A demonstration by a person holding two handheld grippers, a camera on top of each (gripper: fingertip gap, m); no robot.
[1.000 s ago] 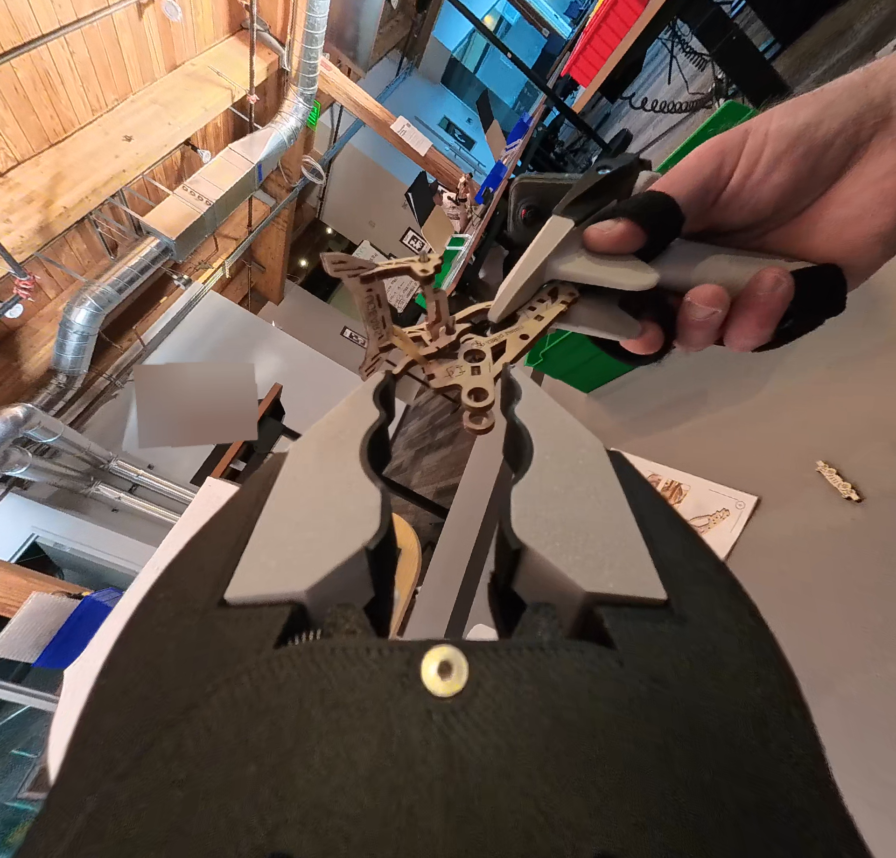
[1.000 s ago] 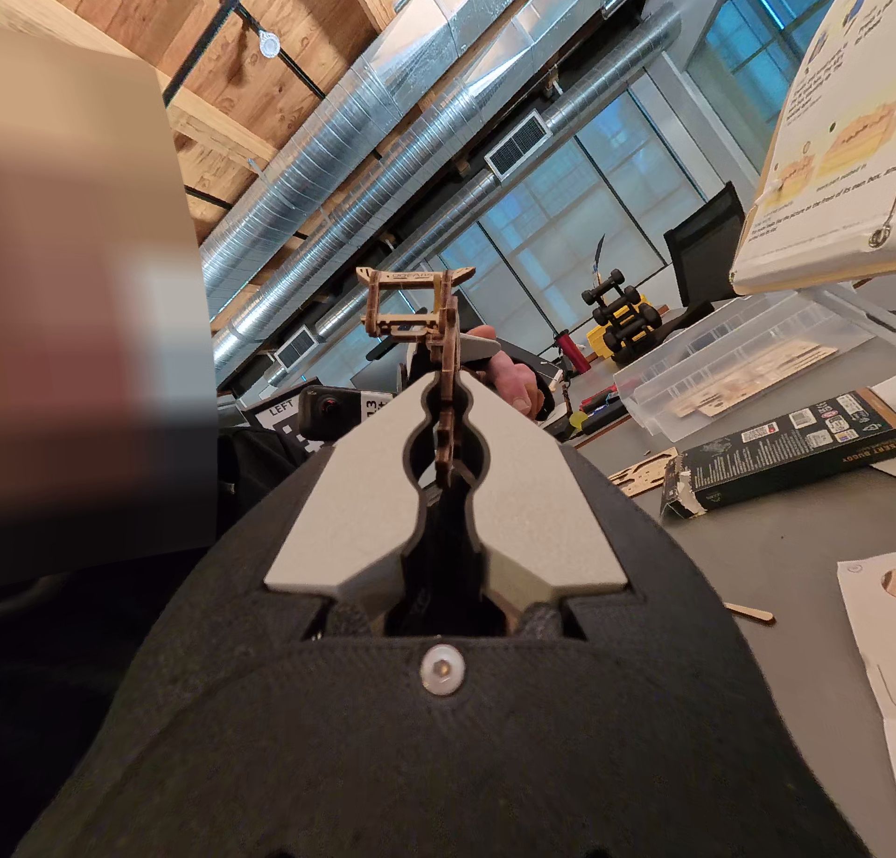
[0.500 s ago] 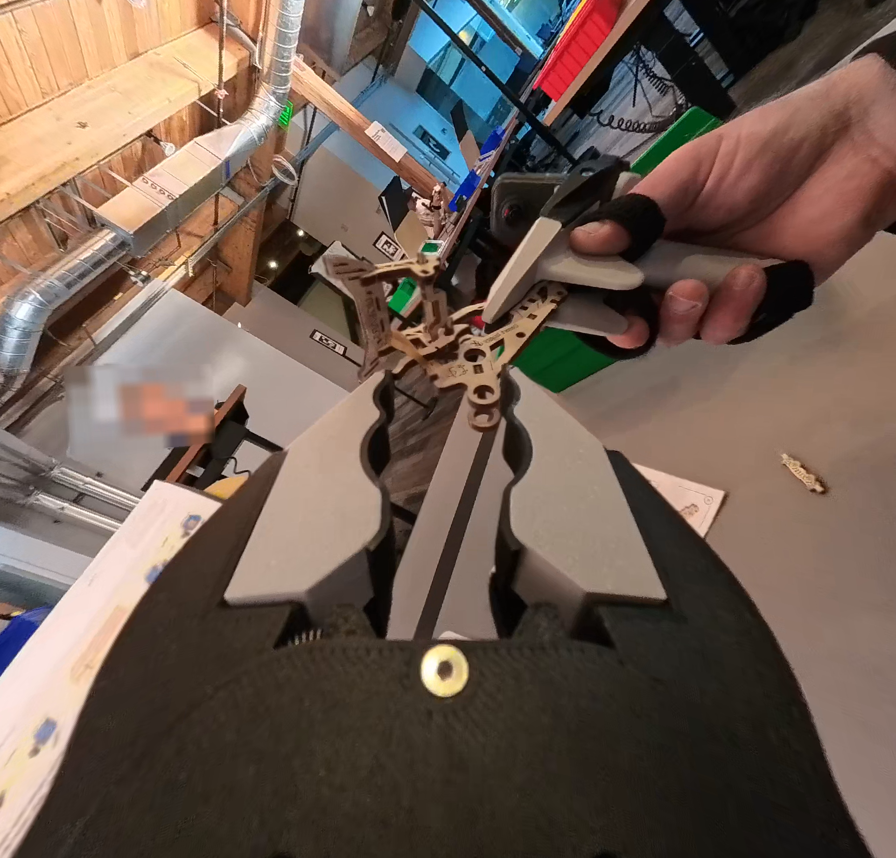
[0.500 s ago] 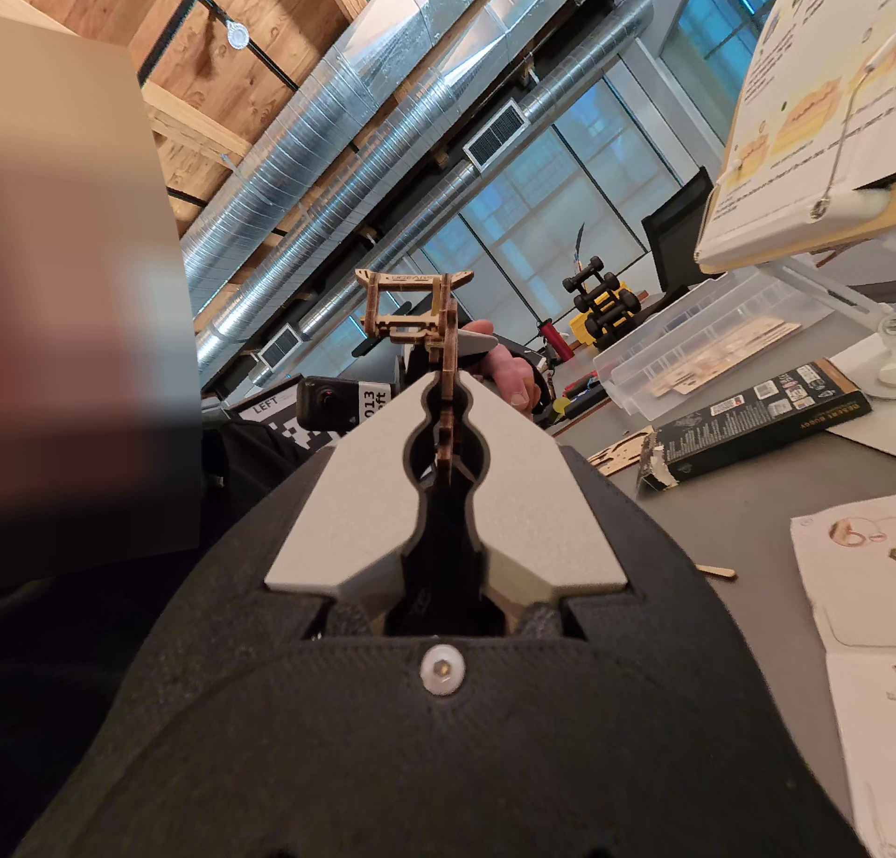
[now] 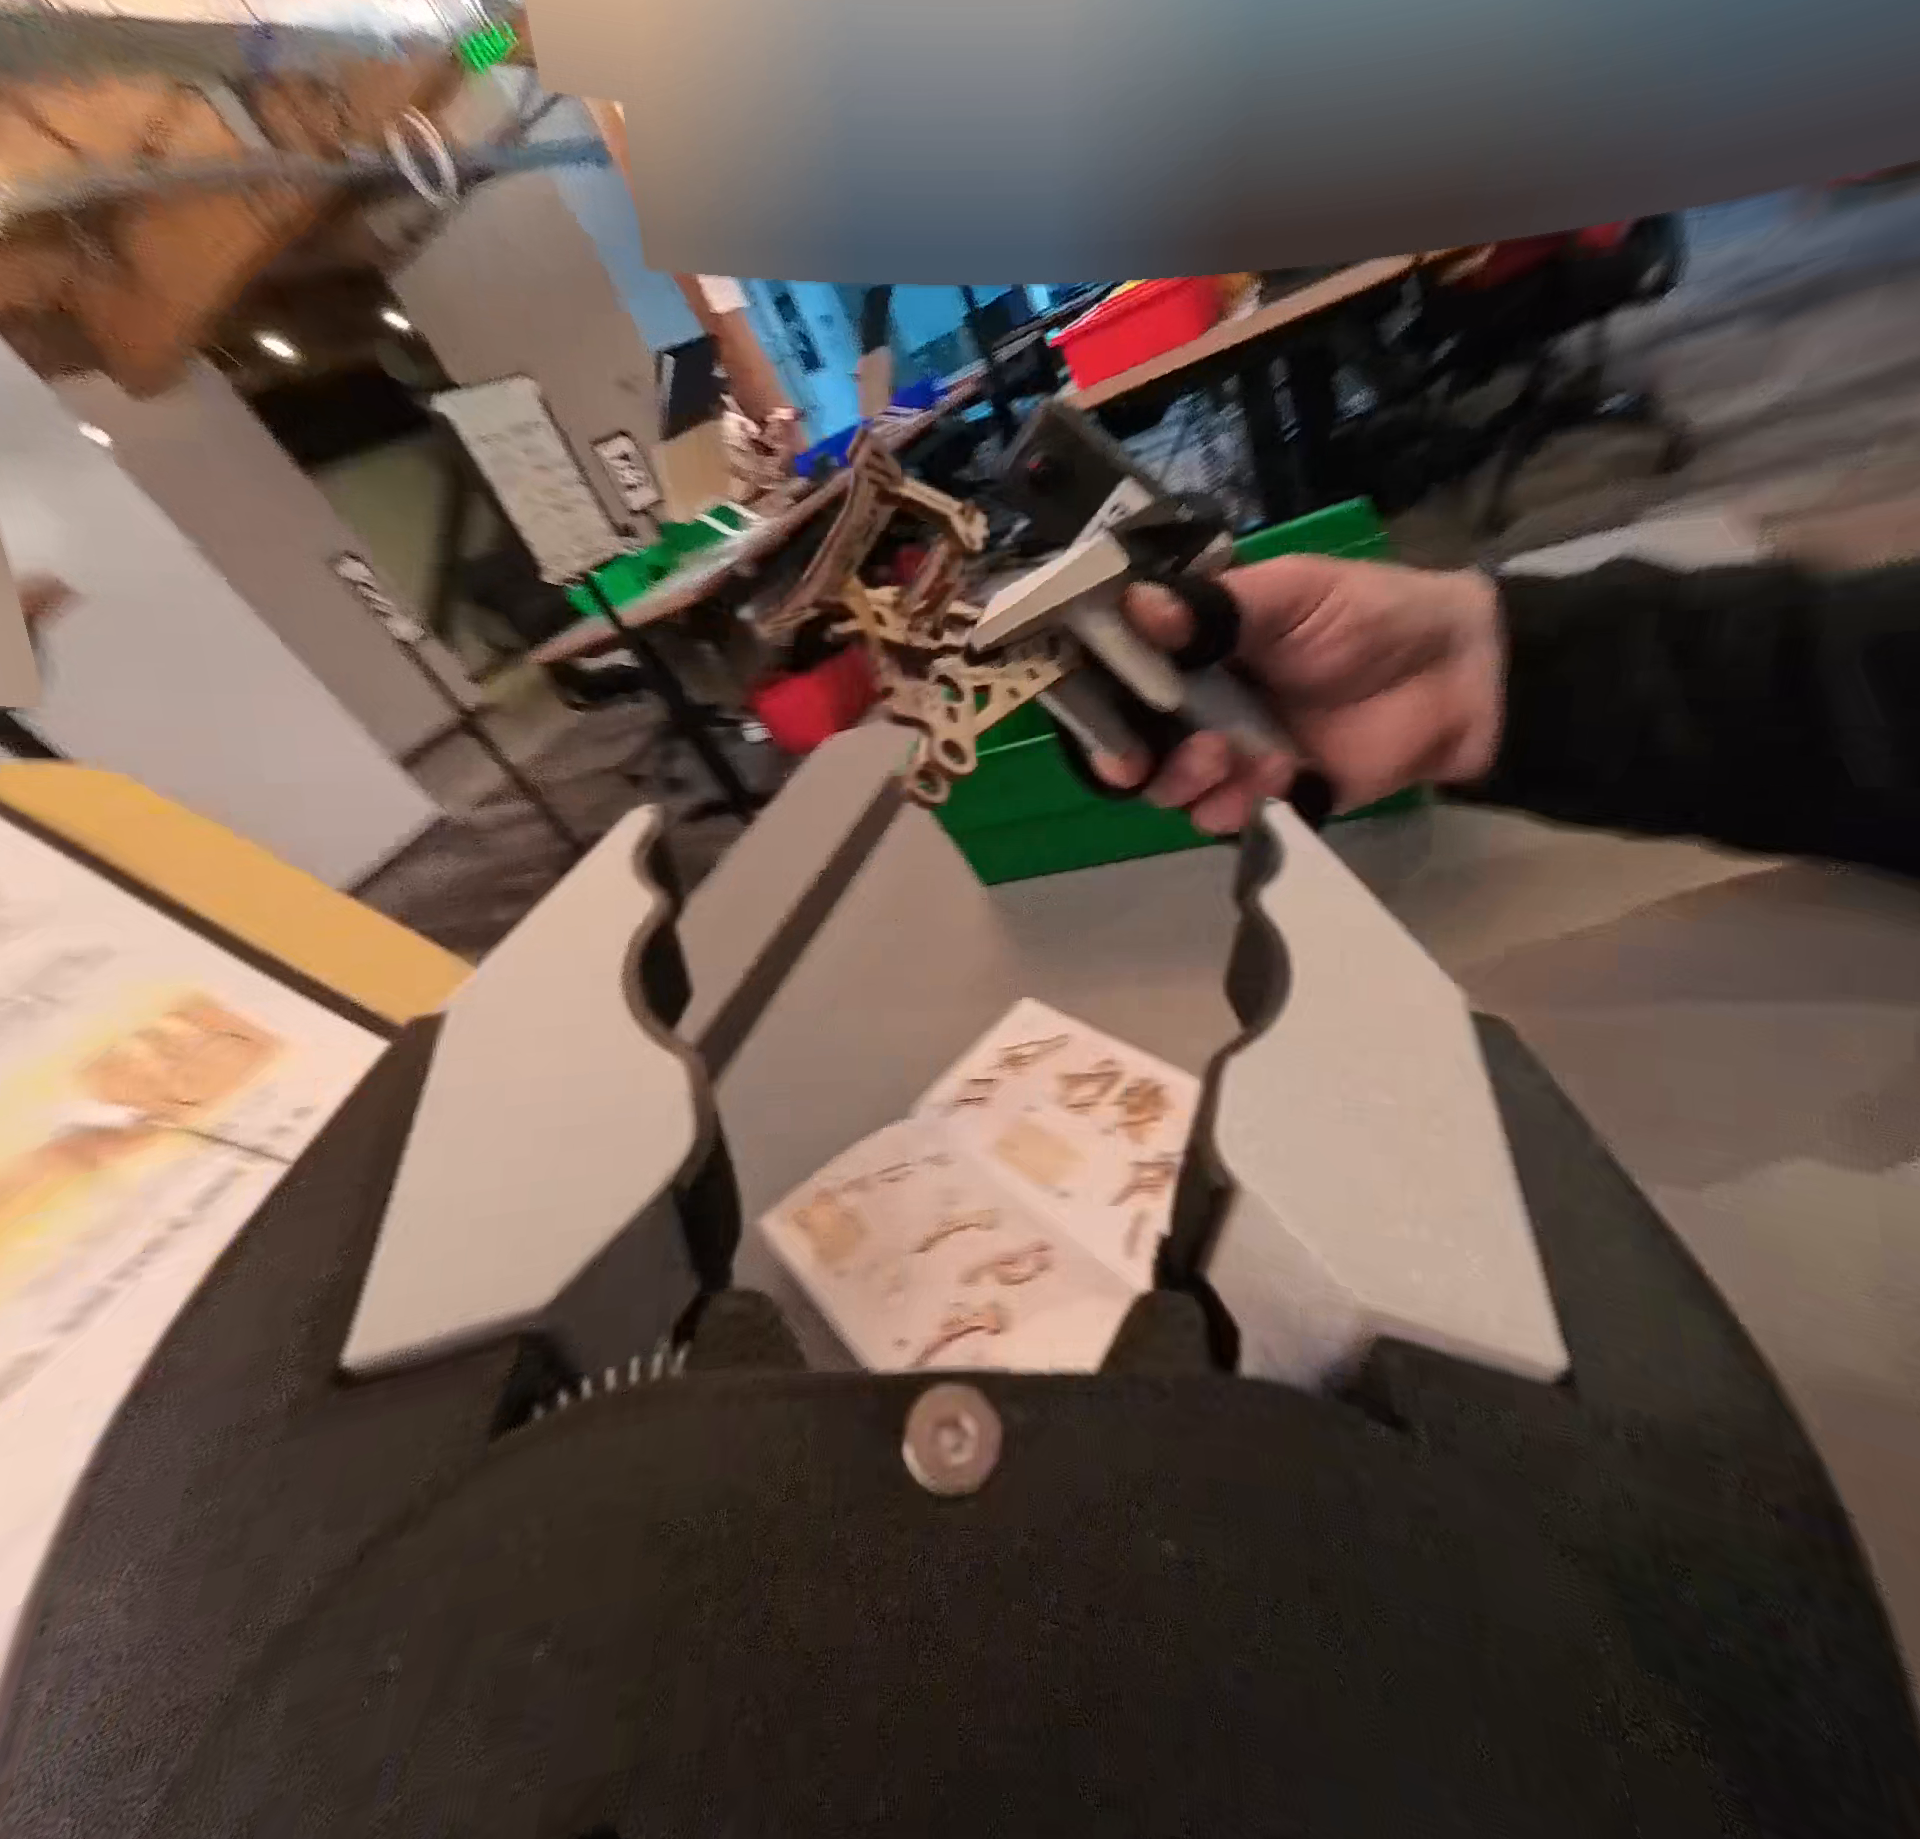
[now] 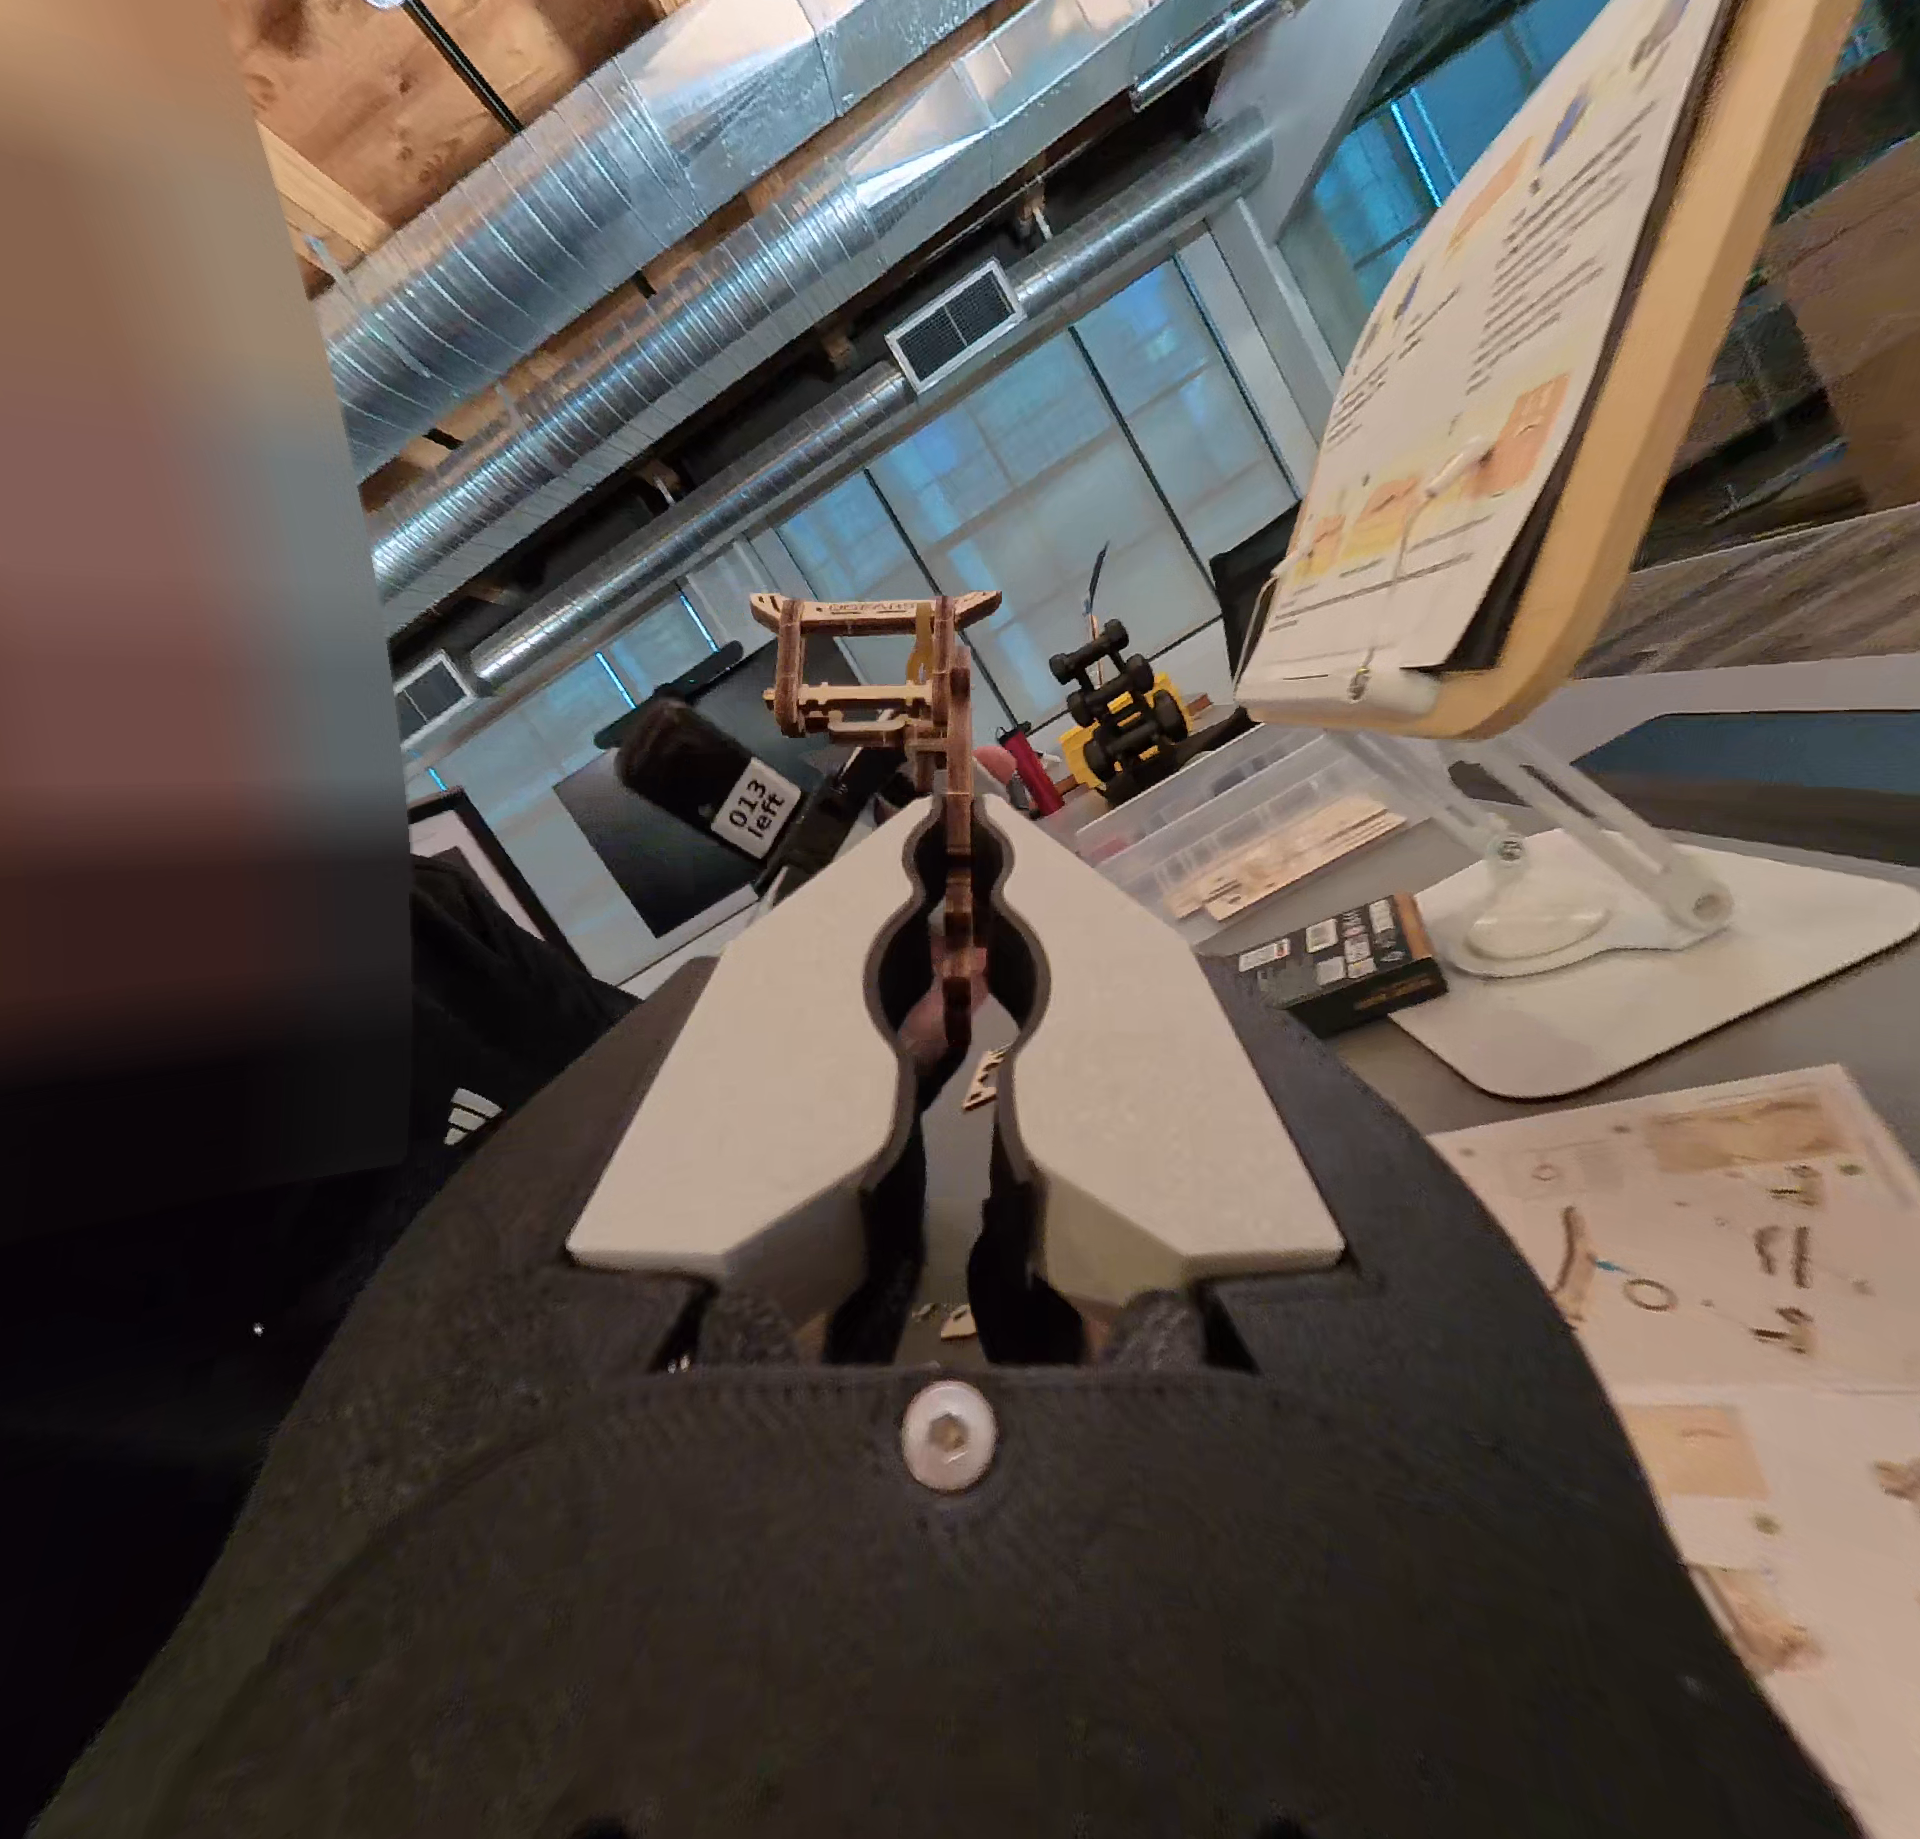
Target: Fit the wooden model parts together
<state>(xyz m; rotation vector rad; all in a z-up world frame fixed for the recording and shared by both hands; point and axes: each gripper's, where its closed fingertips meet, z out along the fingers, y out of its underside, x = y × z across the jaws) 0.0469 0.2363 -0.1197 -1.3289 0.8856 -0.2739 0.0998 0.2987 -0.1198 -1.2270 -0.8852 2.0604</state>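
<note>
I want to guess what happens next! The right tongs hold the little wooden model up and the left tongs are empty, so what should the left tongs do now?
Probably go down to the grey table for another wooden piece. The left tongs are open and empty, while the right tongs pinch the wooden model, so a new part seems needed.

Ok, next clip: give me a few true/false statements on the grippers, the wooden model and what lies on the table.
1. The right gripper is shut on the wooden model. True.
2. The left gripper is clamped on the model. False: its jaws stand wide apart and hold nothing.
3. An instruction sheet lies on the table below the open left gripper. True.
4. The wooden model rests on the table. False: it is held in the air.
5. A dark box lies by the white stand. True.
</note>
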